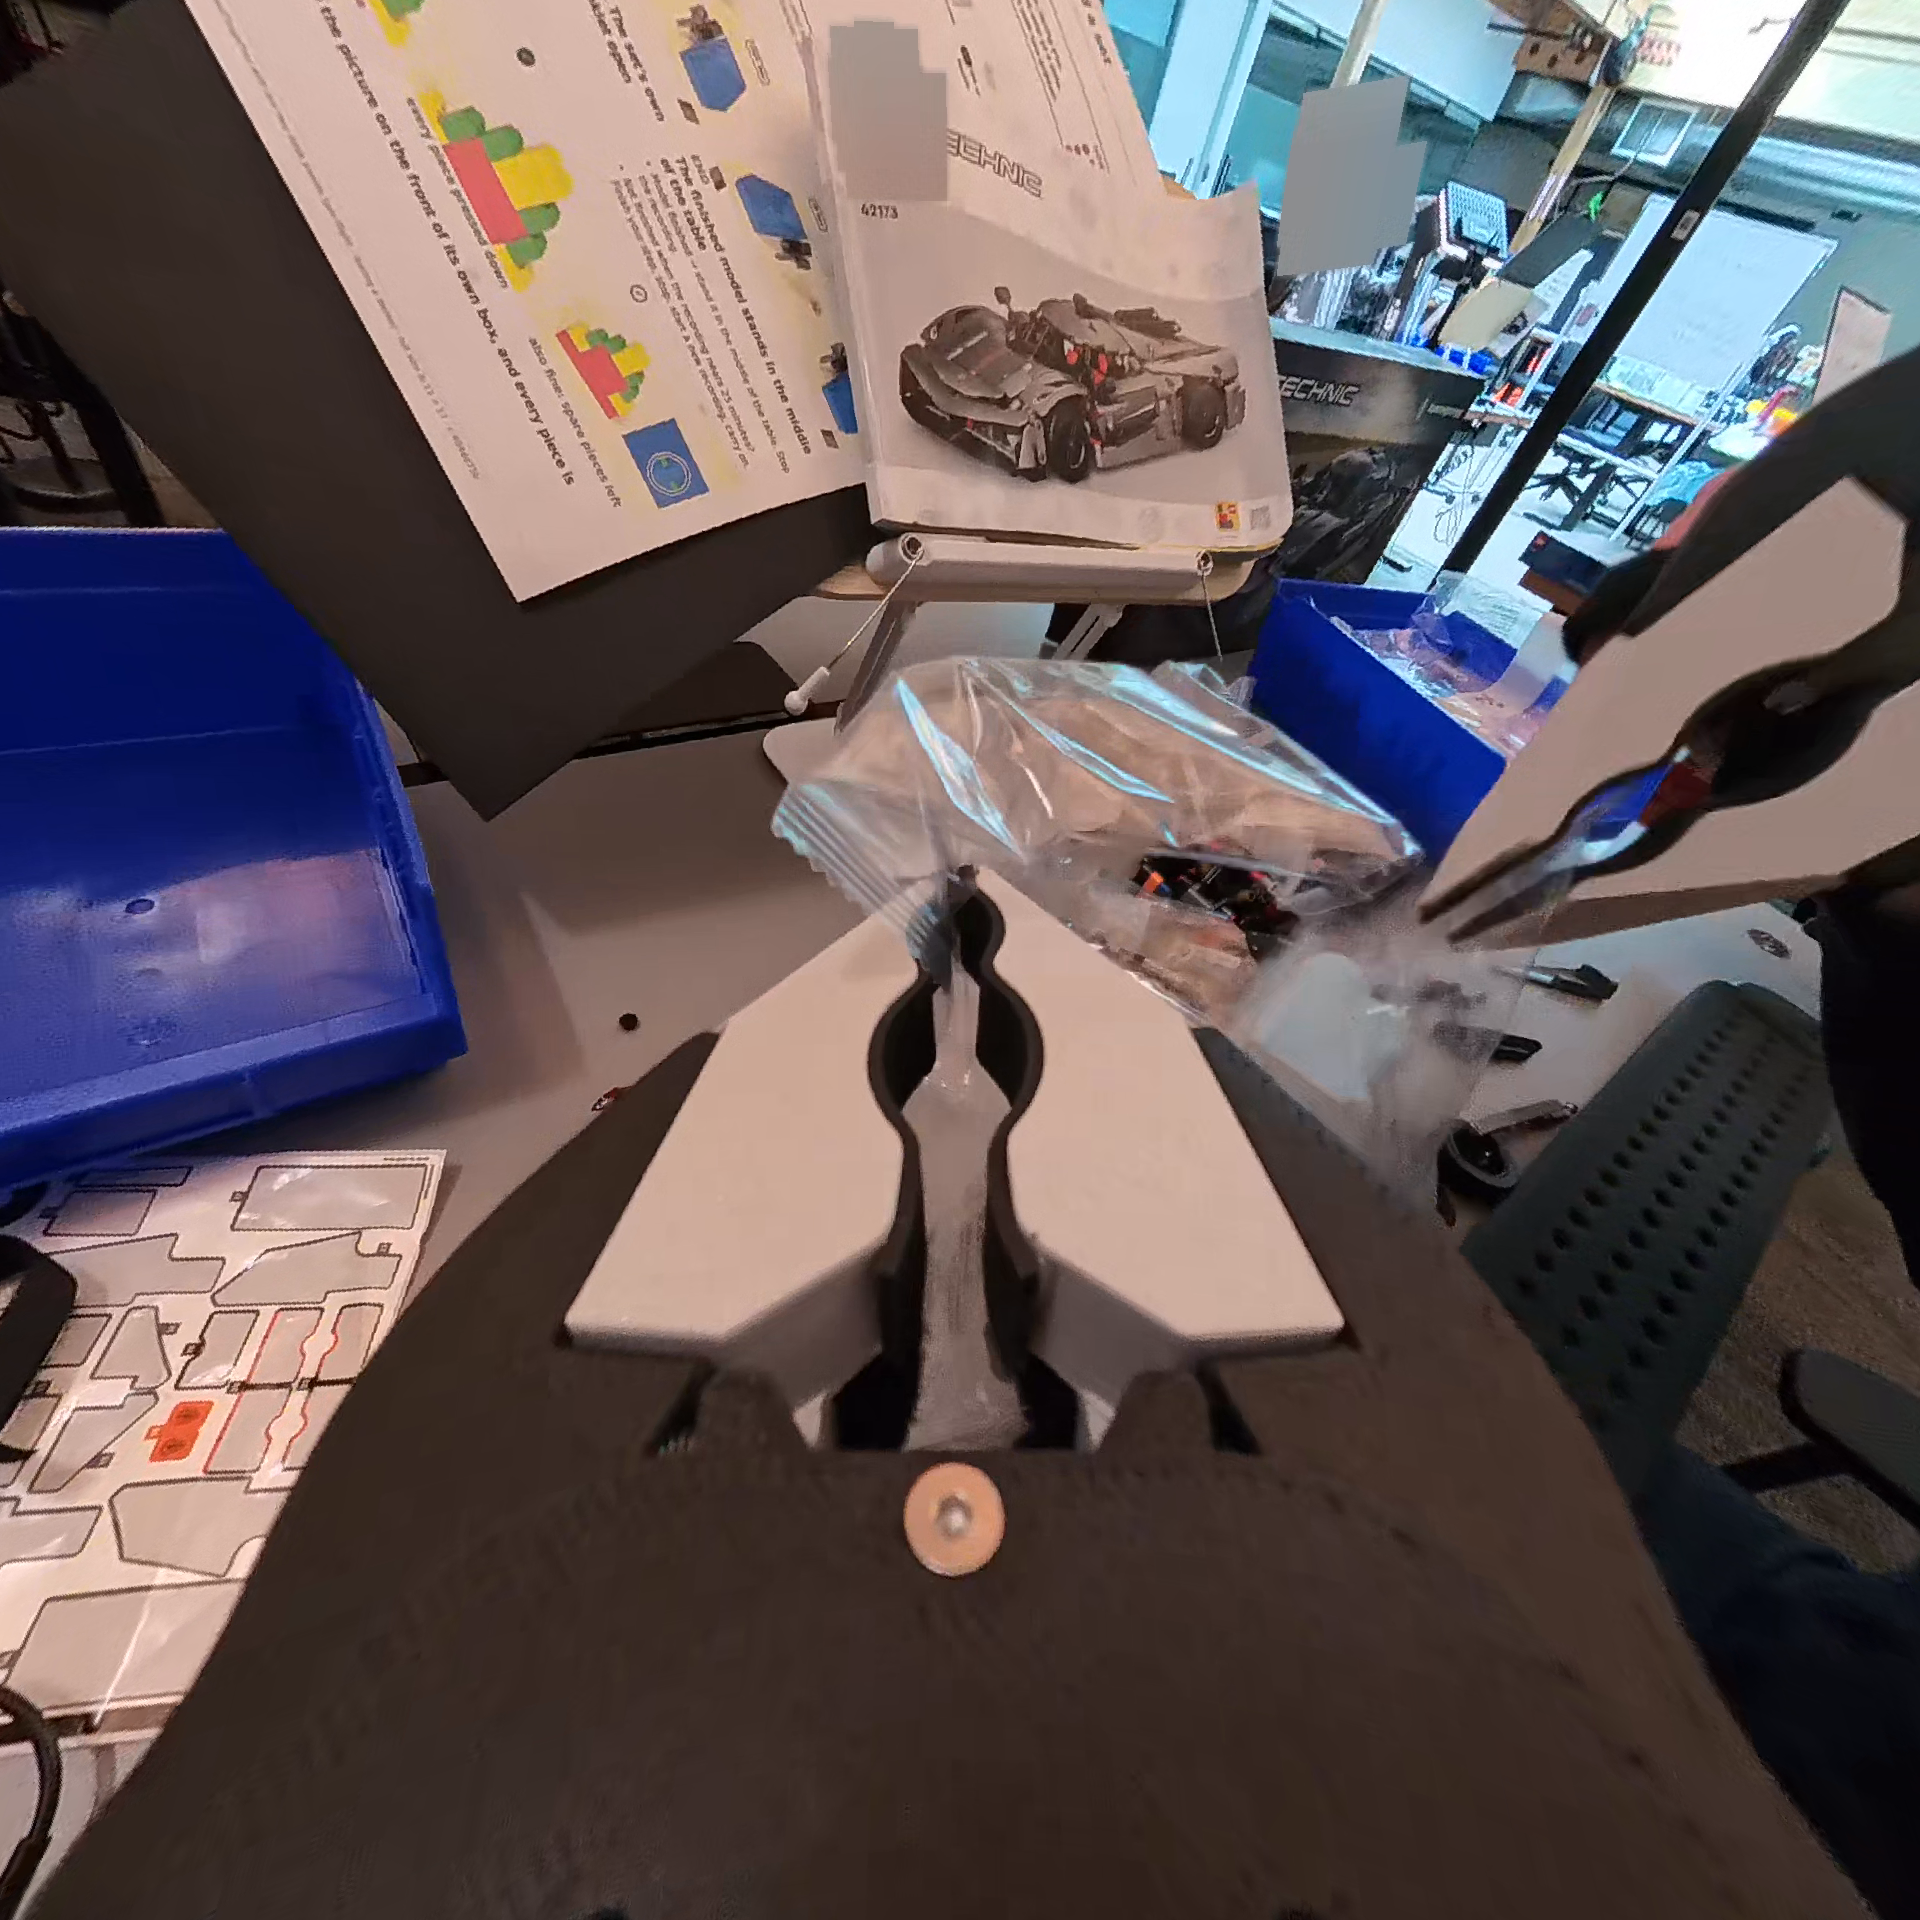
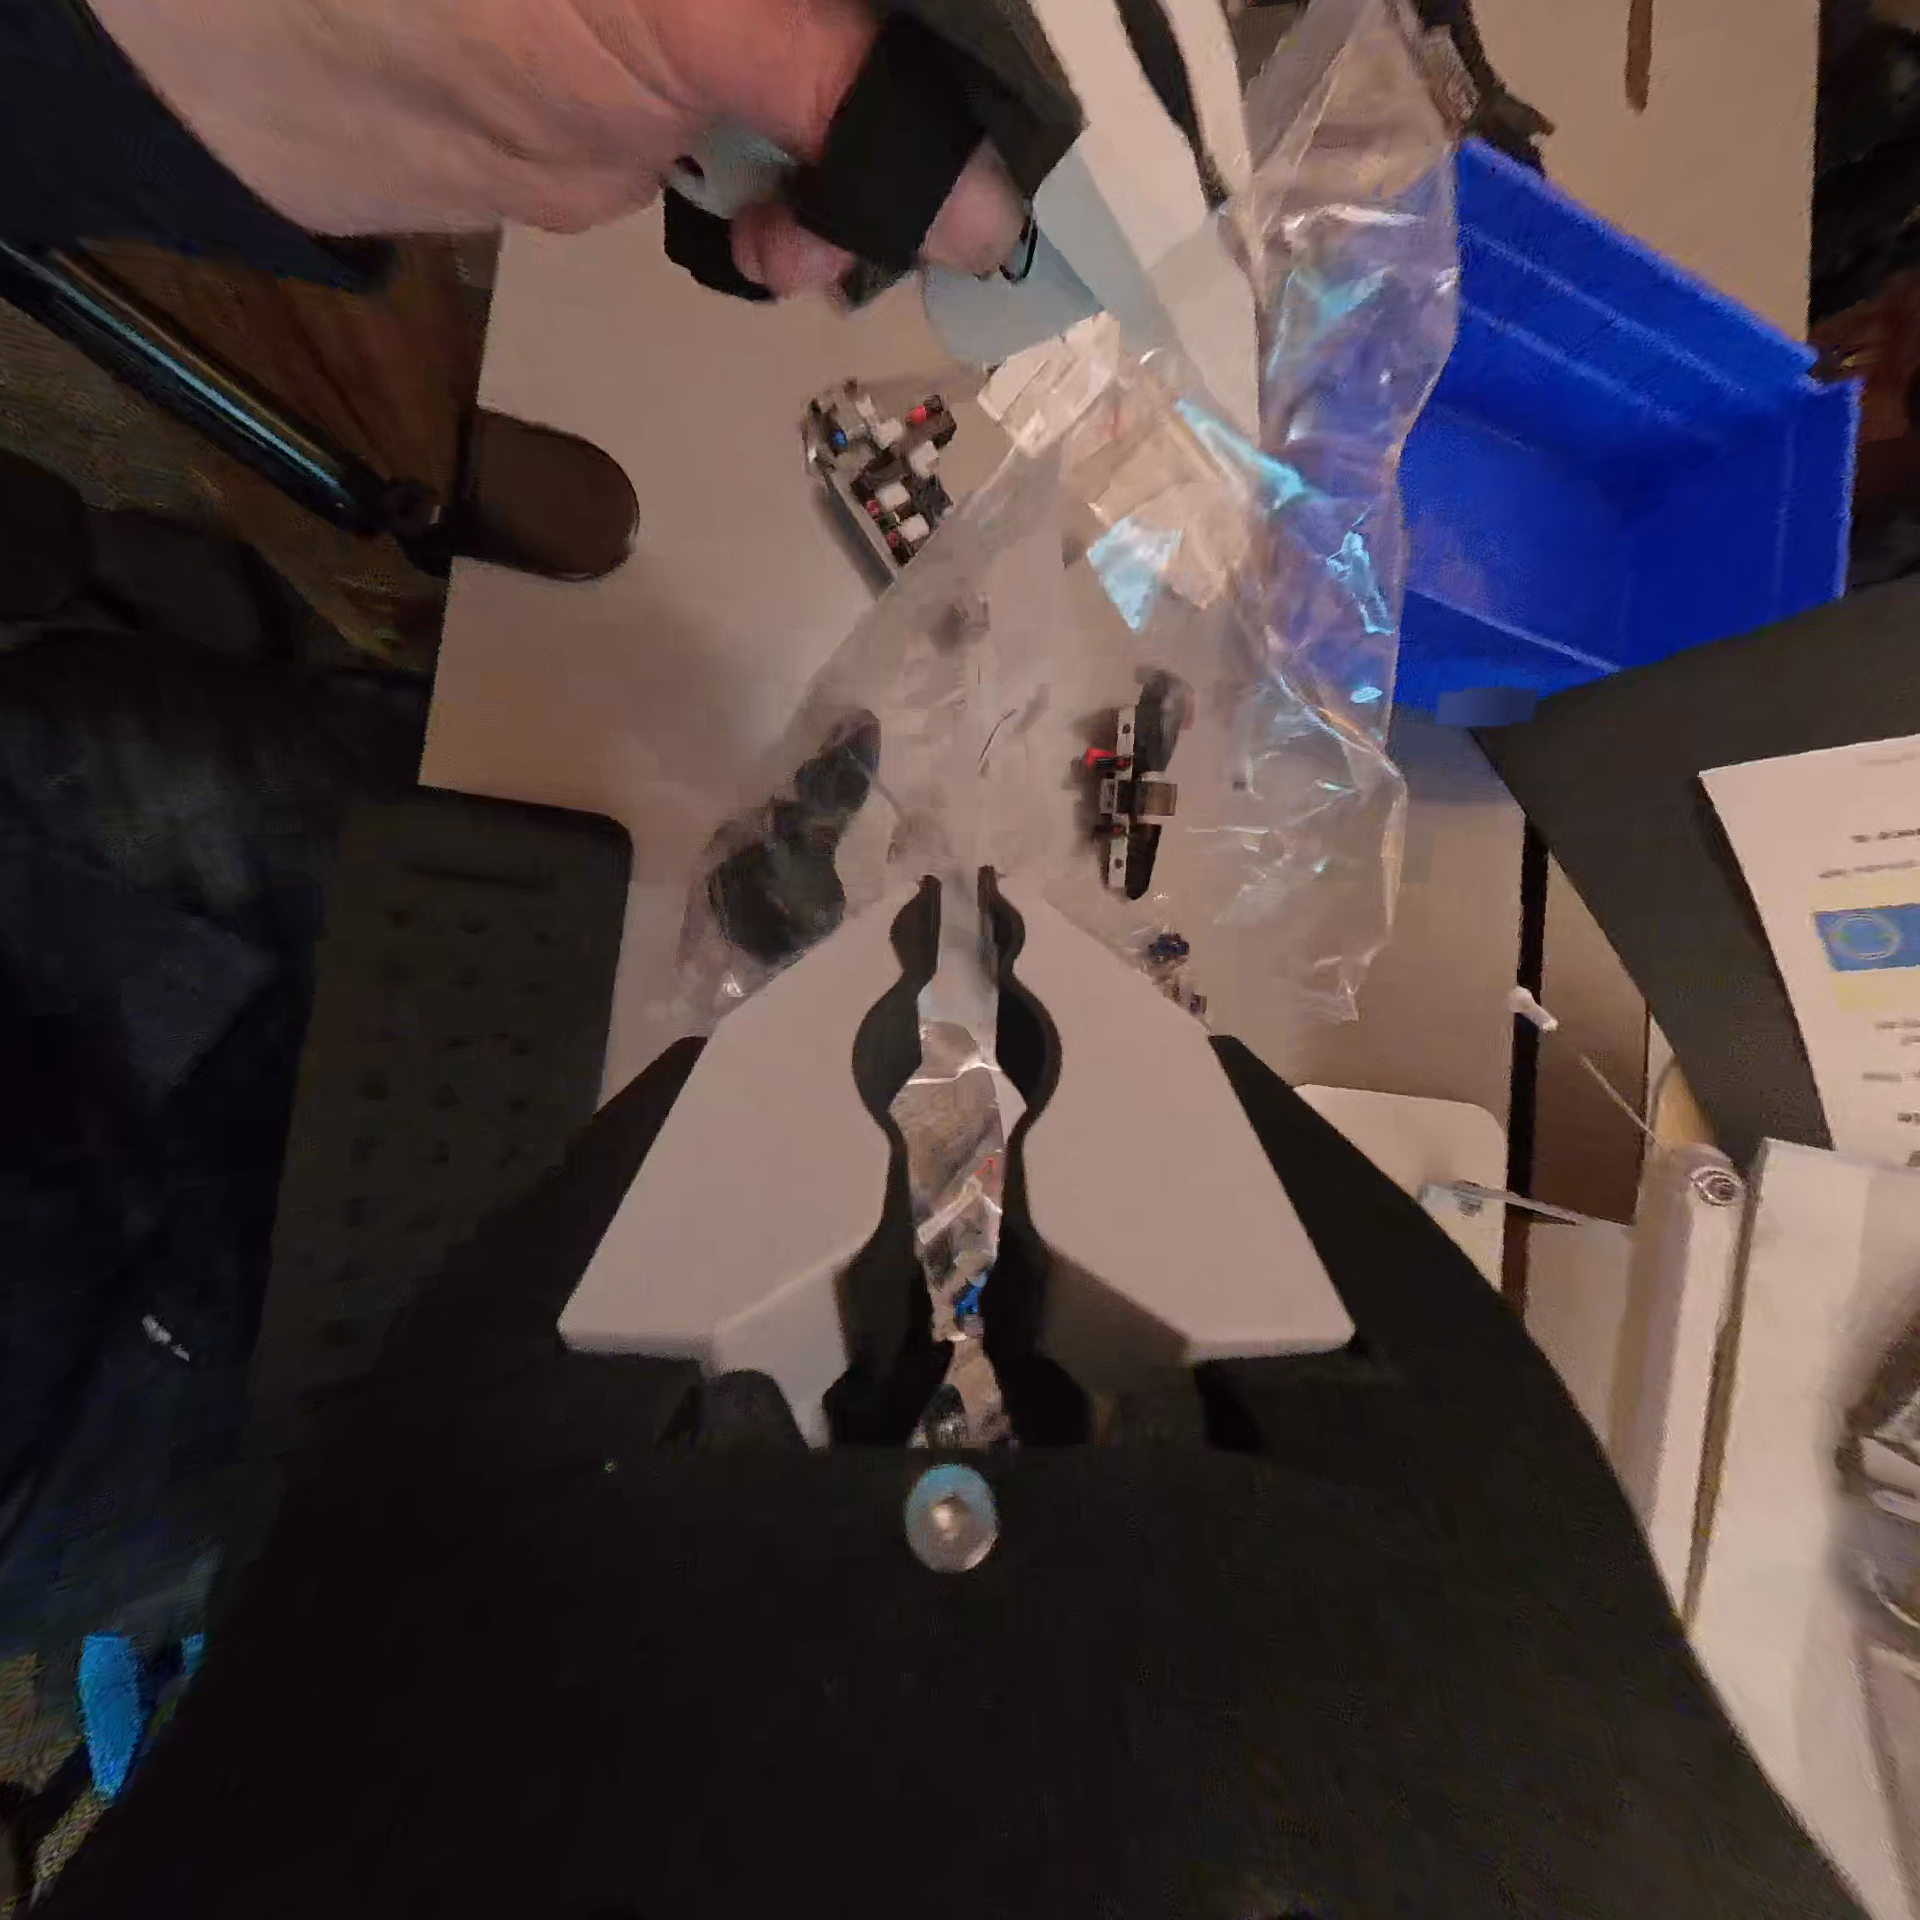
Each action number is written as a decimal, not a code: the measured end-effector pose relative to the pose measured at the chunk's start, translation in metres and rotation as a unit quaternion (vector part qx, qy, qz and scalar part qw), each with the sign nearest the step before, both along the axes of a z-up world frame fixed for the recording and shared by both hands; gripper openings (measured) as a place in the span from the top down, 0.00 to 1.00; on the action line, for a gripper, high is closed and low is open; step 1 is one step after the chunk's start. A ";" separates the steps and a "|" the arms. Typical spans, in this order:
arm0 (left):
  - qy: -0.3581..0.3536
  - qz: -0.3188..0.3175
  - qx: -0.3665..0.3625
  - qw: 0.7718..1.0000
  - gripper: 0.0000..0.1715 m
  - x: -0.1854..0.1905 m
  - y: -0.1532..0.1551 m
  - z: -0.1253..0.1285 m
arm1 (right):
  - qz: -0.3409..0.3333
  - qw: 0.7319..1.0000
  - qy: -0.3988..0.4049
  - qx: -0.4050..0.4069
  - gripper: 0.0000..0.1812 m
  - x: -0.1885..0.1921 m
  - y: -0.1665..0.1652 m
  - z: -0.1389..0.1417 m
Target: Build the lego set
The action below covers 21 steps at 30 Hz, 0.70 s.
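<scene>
Gripping opposite edges of one clear plastic parts bag [image 1: 1101,790], held up over the table [image 1: 582,914]: left gripper [image 1: 961,894] clenched on its near left edge, right gripper [image 2: 961,883] clamped on another. Risking a sudden tear, scattering small bricks off the table edge toward the chair [image 1: 1662,1174], away from the blue bin [image 1: 197,831].

A clear plastic bag of small lego pieces [image 1: 1122,790] hangs above the grey tabletop [image 1: 623,935], held between the left tool [image 1: 958,904] and the right tool [image 1: 1455,920]. Left of it sits a blue plastic bin [image 1: 187,831]; behind it, a car-cover instruction booklet [image 1: 1070,395] on a stand. A sticker sheet [image 1: 156,1382] lies nearest.
</scene>
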State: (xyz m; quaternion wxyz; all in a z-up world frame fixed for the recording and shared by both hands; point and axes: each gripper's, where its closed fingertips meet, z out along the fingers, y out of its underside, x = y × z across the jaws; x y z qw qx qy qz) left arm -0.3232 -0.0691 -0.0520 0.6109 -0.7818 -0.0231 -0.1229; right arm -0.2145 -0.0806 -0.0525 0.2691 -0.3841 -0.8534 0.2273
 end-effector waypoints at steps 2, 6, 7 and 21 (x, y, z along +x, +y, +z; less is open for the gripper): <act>0.004 -0.006 -0.011 1.000 1.00 0.002 0.002 -0.006 | 0.004 0.998 0.041 -0.047 0.90 0.014 0.001 0.019; -0.008 -0.026 -0.027 0.999 1.00 0.005 0.005 -0.016 | -0.068 0.992 0.082 -0.074 0.83 0.048 0.045 0.024; -0.010 -0.028 -0.029 0.999 1.00 0.006 0.006 -0.018 | -0.080 0.991 0.070 -0.078 0.83 0.060 0.054 0.015; -0.017 -0.044 -0.025 0.999 1.00 0.012 0.011 -0.020 | -0.210 0.969 -0.119 0.051 0.80 0.140 0.178 -0.185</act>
